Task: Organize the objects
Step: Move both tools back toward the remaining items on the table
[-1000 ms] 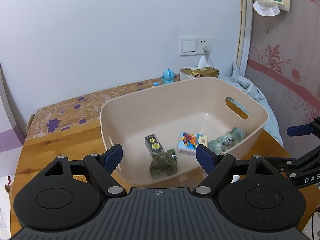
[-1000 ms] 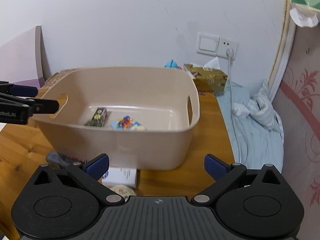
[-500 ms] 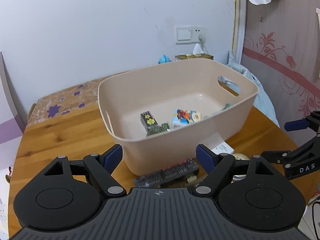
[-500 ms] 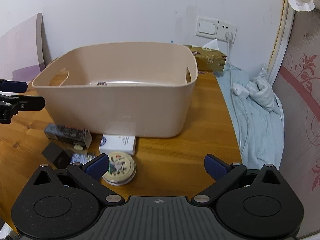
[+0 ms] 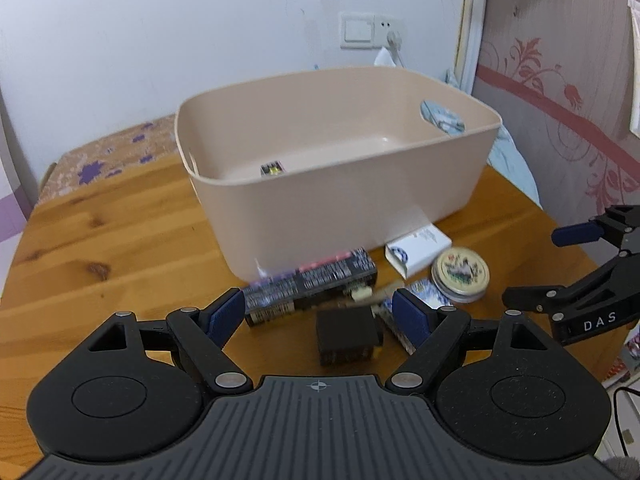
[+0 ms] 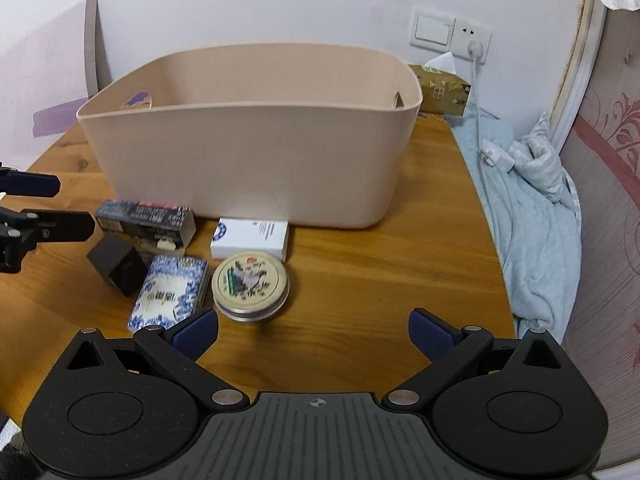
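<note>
A beige bin (image 5: 340, 184) (image 6: 248, 168) stands on the wooden table (image 5: 100, 240); a small starred box (image 5: 272, 169) shows inside it. In front of the bin lie a long black box (image 5: 312, 284) (image 6: 144, 216), a black cube (image 5: 346, 334) (image 6: 116, 266), a white box (image 5: 418, 248) (image 6: 250, 238), a round tin (image 5: 460, 274) (image 6: 250, 284) and a blue-and-white patterned box (image 6: 170, 292). My left gripper (image 5: 320, 316) is open and empty, just above the black cube. My right gripper (image 6: 314, 330) is open and empty, to the right of the tin.
A tissue box (image 6: 440, 88) stands behind the bin by the wall socket (image 6: 452, 36). A light blue cloth (image 6: 532, 208) hangs off the table's right edge. A patterned mat (image 5: 108, 152) covers the far left. Bare wood lies right of the tin (image 6: 380, 272).
Both grippers pulled back and down from above the bin to table height. The loose objects in front of the bin came into view; the bin's contents dropped mostly behind its wall.
</note>
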`<state>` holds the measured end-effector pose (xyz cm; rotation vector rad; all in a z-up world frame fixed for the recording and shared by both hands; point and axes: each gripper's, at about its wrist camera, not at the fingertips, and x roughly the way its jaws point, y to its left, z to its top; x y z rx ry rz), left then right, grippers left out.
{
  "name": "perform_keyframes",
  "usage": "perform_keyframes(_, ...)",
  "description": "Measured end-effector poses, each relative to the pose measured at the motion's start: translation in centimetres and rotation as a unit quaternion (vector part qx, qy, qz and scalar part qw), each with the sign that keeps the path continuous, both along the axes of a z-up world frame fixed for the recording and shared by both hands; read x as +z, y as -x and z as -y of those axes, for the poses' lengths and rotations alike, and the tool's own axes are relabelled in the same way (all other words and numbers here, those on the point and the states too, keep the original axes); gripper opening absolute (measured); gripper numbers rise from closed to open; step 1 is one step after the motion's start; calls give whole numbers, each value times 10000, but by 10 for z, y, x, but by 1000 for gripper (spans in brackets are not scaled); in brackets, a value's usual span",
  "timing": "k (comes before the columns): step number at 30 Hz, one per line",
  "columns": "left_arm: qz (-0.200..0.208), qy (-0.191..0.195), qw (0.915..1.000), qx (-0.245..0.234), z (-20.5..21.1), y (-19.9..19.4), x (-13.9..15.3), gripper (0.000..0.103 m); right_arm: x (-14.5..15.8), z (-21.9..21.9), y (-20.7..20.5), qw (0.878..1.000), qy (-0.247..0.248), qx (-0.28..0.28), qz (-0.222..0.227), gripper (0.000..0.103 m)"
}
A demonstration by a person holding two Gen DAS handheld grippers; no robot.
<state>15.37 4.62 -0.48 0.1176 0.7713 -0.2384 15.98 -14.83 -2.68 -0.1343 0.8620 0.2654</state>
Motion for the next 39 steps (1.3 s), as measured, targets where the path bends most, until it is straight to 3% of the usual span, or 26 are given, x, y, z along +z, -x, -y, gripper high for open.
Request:
perform_keyframes(14, -442, -35, 9988, -191, 16, 0, -29, 82, -21, -3, 2, 9996, -18, 45, -290, 103)
perform_keyframes(22, -603, 138, 9980, -83, 16, -7, -40, 82, -29, -7, -2, 9991, -56, 98, -397, 103)
perform_keyframes(39, -619, 116, 9980, 80, 15, -26, -56, 80, -34, -23, -19, 9994, 38, 192, -269, 103)
